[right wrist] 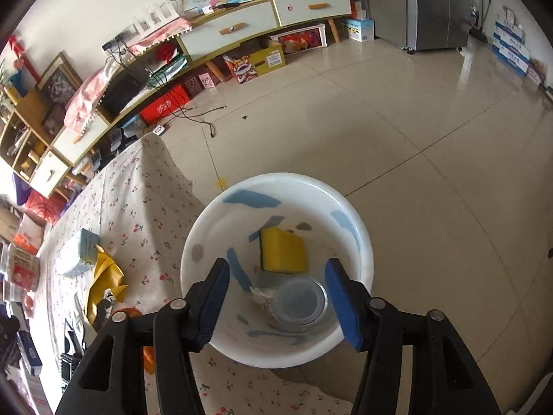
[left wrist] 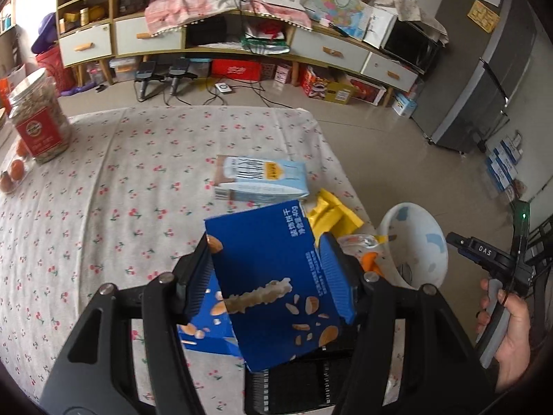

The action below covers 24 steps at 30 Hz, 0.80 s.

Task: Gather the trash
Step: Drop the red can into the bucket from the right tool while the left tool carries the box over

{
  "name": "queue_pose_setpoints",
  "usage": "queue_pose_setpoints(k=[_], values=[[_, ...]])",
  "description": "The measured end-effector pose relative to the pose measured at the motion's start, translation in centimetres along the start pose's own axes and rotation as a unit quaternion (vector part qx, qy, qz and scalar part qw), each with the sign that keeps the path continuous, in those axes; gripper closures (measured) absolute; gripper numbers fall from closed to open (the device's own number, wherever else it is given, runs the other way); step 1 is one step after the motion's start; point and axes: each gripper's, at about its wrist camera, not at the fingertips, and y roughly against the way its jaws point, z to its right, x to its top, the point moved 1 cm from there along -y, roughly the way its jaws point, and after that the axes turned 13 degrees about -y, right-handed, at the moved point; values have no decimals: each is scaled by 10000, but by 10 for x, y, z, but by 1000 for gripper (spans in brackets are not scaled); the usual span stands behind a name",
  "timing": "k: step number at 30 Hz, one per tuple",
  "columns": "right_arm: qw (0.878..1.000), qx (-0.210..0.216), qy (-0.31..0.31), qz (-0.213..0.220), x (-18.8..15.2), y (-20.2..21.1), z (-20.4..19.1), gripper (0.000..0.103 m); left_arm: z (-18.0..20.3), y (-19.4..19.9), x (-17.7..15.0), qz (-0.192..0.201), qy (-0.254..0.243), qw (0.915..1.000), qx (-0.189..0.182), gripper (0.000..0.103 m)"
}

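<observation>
My left gripper is shut on a blue biscuit box and holds it tilted above the floral tablecloth. Beyond it lie a light blue milk carton and a yellow wrapper. A white basin stands at the table's right edge. In the right wrist view my right gripper is open above the basin, which holds a yellow sponge, a clear plastic cup and crumpled paper. The carton and wrapper show at its left.
A jar of seeds with a red label and some oranges sit at the table's far left. A long cabinet, boxes and cables lie beyond on the tiled floor. A grey fridge stands at right.
</observation>
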Motion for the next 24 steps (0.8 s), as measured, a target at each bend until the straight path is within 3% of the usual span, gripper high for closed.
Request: queue_pose_setpoints(k=[7, 13, 24], values=[[9994, 32, 128, 321, -2, 30, 8, 33, 70, -30, 16, -213, -643, 9961, -565, 41], [9988, 10, -77, 483, -5, 49, 42, 31, 122, -62, 24, -422, -1074, 9891, -915, 41], [9981, -159, -286, 521, -6, 56, 85, 30, 187, -106, 38, -555, -1479, 9811, -1115, 41]])
